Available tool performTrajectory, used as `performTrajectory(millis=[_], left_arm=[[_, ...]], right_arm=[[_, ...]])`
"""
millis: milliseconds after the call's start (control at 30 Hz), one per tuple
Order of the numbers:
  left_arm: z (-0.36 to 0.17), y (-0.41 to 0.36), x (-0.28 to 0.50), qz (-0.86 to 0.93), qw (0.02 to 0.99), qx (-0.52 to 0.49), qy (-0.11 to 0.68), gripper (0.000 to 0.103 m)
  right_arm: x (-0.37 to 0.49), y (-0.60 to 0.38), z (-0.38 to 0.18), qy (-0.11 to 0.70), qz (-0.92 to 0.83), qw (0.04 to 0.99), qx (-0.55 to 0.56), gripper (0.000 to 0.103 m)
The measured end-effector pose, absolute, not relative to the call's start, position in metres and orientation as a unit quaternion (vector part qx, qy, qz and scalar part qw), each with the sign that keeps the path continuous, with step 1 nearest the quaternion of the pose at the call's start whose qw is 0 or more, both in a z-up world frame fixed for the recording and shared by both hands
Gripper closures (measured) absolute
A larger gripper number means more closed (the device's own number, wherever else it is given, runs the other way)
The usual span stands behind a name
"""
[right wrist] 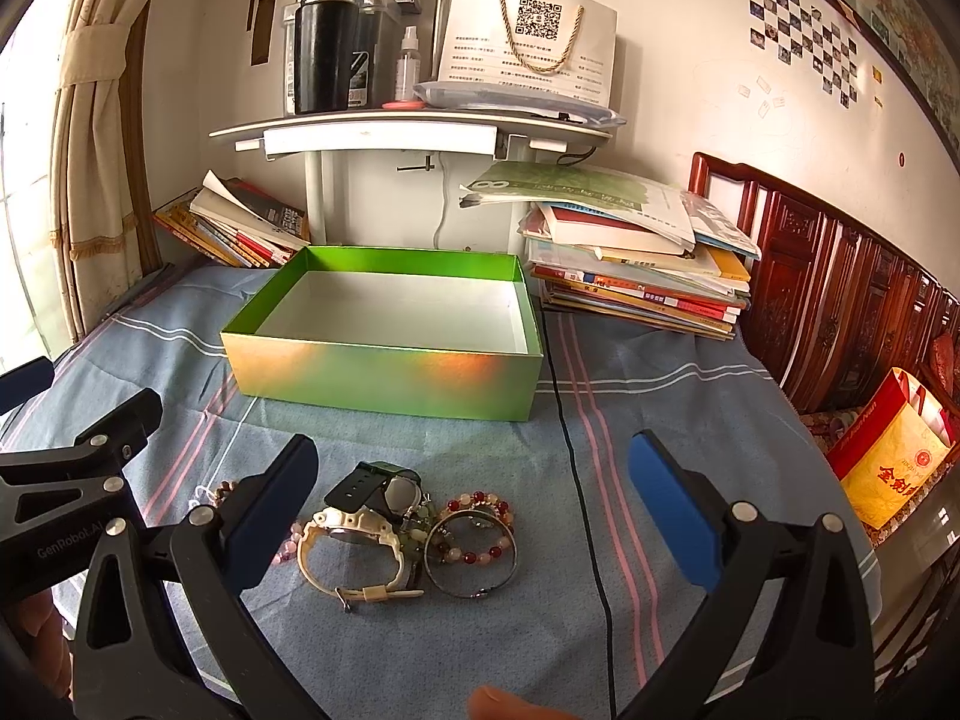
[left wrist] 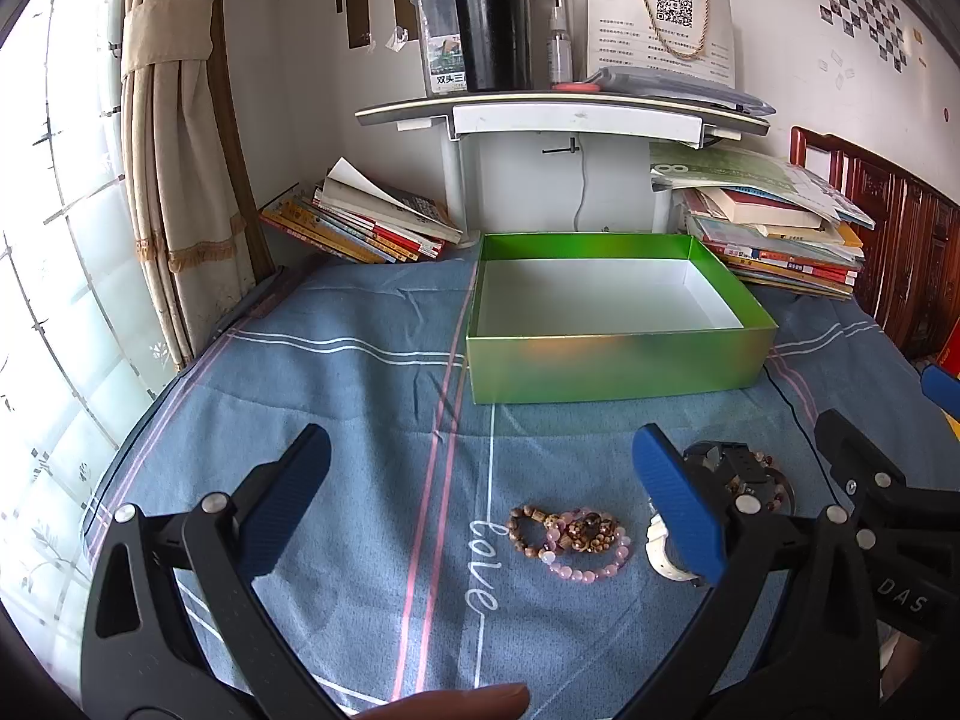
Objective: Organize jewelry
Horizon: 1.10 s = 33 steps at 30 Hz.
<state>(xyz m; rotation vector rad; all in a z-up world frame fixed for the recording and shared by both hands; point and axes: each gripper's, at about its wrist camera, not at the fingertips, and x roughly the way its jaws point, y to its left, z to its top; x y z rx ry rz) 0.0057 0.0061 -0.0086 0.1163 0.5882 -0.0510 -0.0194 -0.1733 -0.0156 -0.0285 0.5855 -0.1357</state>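
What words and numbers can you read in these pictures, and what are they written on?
"love": stitched in white on the blue bed sheet.
"DAS": on the right gripper, seen from the left wrist.
"GenRobot.AI": on the left gripper, seen from the right wrist.
"双头三": on the clear box on the shelf.
"8": on the green booklet.
White bag: a QR code; its print is too small.
Book spines: too blurred.

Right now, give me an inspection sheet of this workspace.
Surface: blue striped cloth.
Job's things: green box open, nothing seen inside; white watch, black watch, silver bangle, red bead bracelet, pink bracelet, brown bracelet on cloth.
Clutter: book stacks.
Grippers: left gripper, right gripper open, holding nothing.
Cables: black cable across cloth.
Surroundings: curtain, shelf, wooden headboard.
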Motion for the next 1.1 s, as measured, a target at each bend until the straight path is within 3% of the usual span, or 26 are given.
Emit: performTrajectory(millis=[833,1033,1100], left_arm=[[-0.016,0.008,0.011,-0.023,0.949,0.057,0.309,0.003],[-0.043,0.017,0.037,-0.018,0.915,0.042,0.401,0.004],[-0.053,0.017,0.043,-0.025,0.904,0.037,0.425,0.004]], right_arm=[[-0.018,-0.173,-0.020,0.296,-0.076,0.952,-0.022,0.002],[0.007,-0.237,-0.039,0.400,-0.122,0.908,0.036,0.004],[0.011,-0.247,-0.050,0.430,-0.115,0.894,0.049,0.013]])
